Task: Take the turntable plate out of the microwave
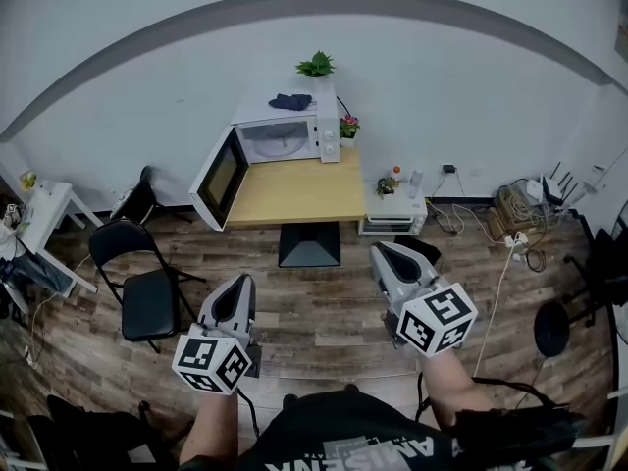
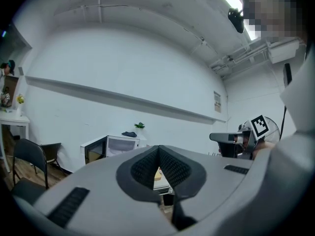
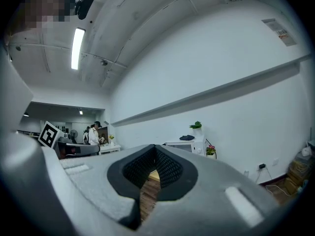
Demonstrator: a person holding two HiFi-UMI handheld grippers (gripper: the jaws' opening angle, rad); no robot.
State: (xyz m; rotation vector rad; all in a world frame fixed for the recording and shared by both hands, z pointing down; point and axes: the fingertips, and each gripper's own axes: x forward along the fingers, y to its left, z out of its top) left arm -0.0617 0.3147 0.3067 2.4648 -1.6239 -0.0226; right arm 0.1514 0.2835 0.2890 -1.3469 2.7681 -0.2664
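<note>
A white microwave (image 1: pixel 285 137) stands at the back of a wooden table (image 1: pixel 299 192) against the wall, its door (image 1: pixel 220 177) swung open to the left. The inside looks pale; I cannot make out the turntable plate from here. Both grippers are held level over the floor, well short of the table. My left gripper (image 1: pixel 240 283) is shut and empty, and my right gripper (image 1: pixel 385 253) is shut and empty too. The microwave (image 2: pixel 110 146) shows far ahead in the left gripper view, past the closed left gripper (image 2: pixel 158 152). It also shows as a small microwave (image 3: pixel 187 145) beyond the closed right gripper (image 3: pixel 155 152).
A plant (image 1: pixel 316 65) and a dark cloth (image 1: pixel 289 101) sit on the microwave, a flower pot (image 1: pixel 348 126) beside it. Two black chairs (image 1: pixel 147 297) stand left of the table, a low white shelf (image 1: pixel 394 209) right of it. Cables and boxes (image 1: pixel 518 219) lie far right. A person (image 3: pixel 93 134) stands far off.
</note>
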